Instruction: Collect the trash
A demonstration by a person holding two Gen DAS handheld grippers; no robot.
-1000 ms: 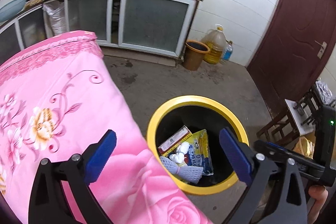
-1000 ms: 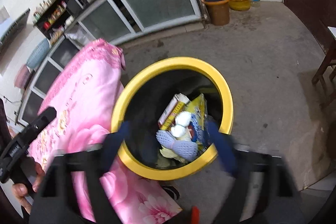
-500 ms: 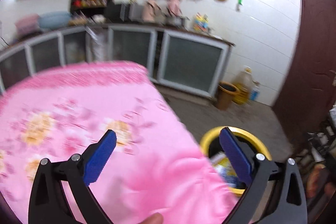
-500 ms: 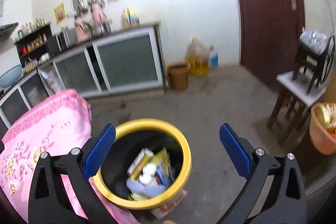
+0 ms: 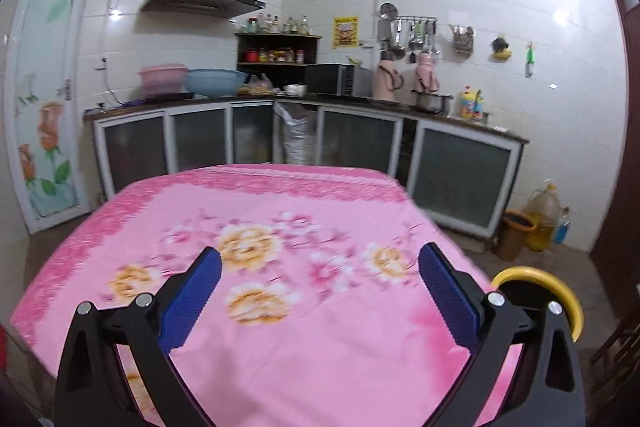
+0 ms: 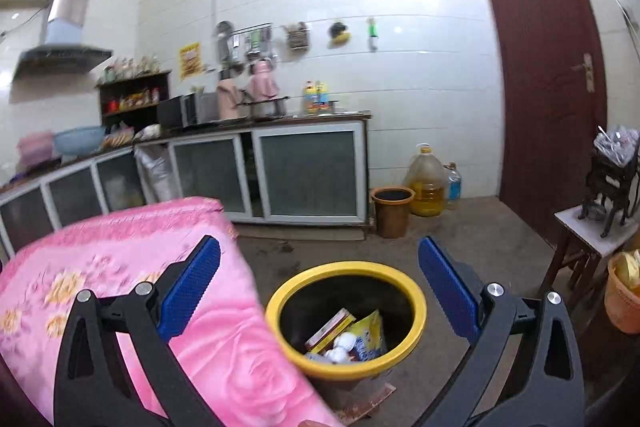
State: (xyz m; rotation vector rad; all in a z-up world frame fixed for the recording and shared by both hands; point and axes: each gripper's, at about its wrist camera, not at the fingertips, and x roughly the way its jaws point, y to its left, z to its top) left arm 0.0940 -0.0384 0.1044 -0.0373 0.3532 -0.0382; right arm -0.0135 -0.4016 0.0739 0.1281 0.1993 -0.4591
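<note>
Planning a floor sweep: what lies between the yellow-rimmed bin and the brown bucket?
Right wrist view: bare floor between yellow-rimmed bin and brown bucket.

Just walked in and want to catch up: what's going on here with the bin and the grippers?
A person is clearing trash with a gripper in each hand. Both the left gripper and right gripper are open and hold nothing. The yellow-rimmed bin beside the pink-clothed table holds packets and wrappers. No trash shows on the tablecloth.
</note>
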